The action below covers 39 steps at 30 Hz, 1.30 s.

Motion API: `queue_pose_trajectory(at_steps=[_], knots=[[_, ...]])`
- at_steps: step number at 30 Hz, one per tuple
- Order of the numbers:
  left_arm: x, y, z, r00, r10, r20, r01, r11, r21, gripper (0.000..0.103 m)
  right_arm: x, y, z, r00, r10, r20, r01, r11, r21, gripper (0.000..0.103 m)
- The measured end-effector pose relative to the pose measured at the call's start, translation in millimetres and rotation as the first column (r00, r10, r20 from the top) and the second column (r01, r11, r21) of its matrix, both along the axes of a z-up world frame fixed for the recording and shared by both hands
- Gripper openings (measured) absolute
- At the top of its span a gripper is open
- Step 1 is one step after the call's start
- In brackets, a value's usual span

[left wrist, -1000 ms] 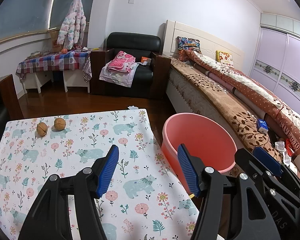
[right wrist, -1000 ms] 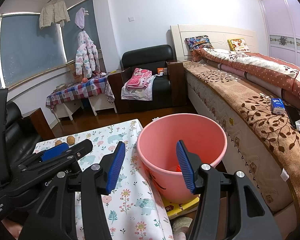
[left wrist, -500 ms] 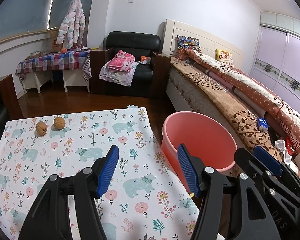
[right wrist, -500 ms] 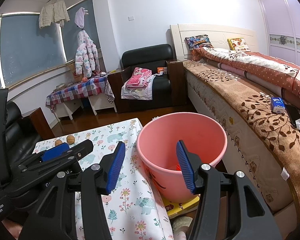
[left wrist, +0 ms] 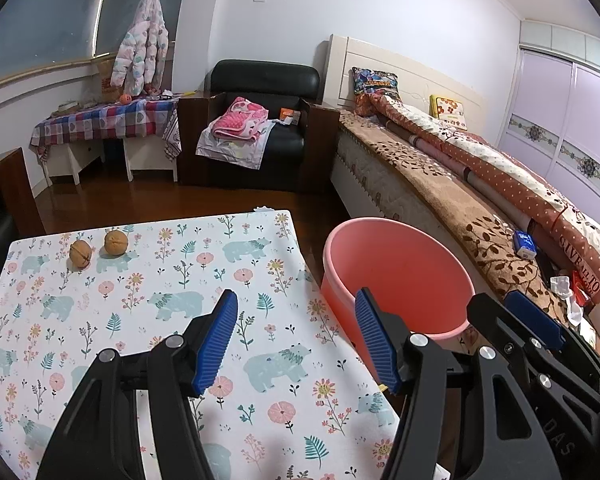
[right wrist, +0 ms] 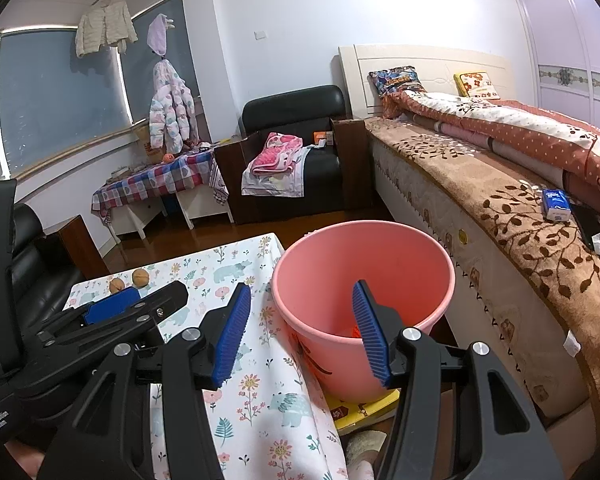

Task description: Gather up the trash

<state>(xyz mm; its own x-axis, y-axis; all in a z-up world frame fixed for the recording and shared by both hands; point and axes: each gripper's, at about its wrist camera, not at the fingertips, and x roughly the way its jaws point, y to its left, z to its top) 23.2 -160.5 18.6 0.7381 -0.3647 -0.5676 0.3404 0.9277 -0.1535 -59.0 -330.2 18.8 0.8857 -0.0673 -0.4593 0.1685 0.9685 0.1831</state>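
Left tool (left wrist: 296, 336) held apart, empty, above patterned surface (left wrist: 148, 280). Right tool (right wrist: 300, 332) likewise gaping, empty, over pink bucket (right wrist: 404, 252) beside surface. Two walnuts (left wrist: 98, 248) seen at surface's far edge.

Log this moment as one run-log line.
task: collect trash | left tool: open, empty, above tablecloth | right tool: open, empty, at bucket rim | two walnuts on tablecloth's far corner | orange scrap in bucket

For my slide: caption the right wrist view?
Open right gripper poised at pink bucket beside floral table.
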Motion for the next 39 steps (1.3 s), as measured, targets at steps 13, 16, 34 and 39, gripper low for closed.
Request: queue_pose_trajectory(at_steps=[13,16,34,39], knots=[[-2.4,0.1,-2.8,1.000,-0.003,-0.004,0.003,1.000,0.002,0.061,0.2,-1.3,-2.9,1.000,0.000,-0.002,0.000,1.000,0.001,0.054],[-6.0,1.5,-5.4,1.000,-0.005,-0.006,0.005,1.000,0.003,0.061,0.6,-1.6,-2.4,1.000,0.000,-0.002,0.000,1.000,0.001,0.054],[-7.5,0.2,-8.1,1.000,-0.008,-0.010,0.008,1.000,0.007,0.061,-2.4,0.5,-10.9,1.000,0.000,-0.008,0.000,1.000,0.003,0.054],[-8.5,-0.4,-9.7,1.000,-0.008,-0.011,0.008,1.000,0.008,0.061,-3.6,1.7,-13.1,1.000,-0.001,-0.008,0.001,1.000,0.003,0.054]])
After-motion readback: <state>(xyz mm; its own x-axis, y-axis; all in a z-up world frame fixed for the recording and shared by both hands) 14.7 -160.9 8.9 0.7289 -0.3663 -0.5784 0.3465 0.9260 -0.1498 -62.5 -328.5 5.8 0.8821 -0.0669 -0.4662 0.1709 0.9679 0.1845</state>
